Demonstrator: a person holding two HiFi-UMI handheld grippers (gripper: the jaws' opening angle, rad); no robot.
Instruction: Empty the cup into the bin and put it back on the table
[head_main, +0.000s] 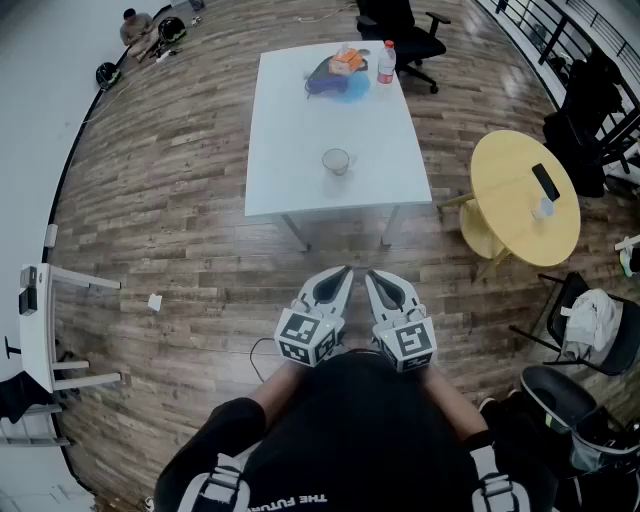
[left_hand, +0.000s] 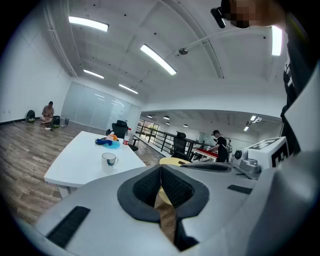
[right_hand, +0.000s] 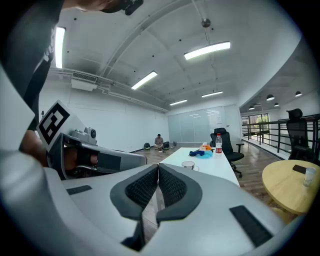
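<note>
Head view: you hold the left gripper (head_main: 343, 272) and right gripper (head_main: 371, 276) side by side over the floor. The cup (head_main: 336, 160) stands upright on the white bench (head_main: 290, 110), toward its near edge, well apart from both.
Left gripper view: your fingers are pressed together, empty; cup ahead-left.
Right gripper view: fingers together, empty; cup ahead.

On the wood-plank floor (head_main: 180, 200), a white rectangular table (head_main: 300, 120) bearing a clear cup (head_main: 337, 160) towards its near end and, at the far end, a water bottle (head_main: 386, 62) just right of a heap of blue and orange things (head_main: 340, 72). To the right, a round yellow table (head_main: 510, 170) with a dark flat device (head_main: 545, 181) and a small clear container (head_main: 543, 208) just nearer. Near left on the floor, a small white scrap (head_main: 155, 301).
</note>
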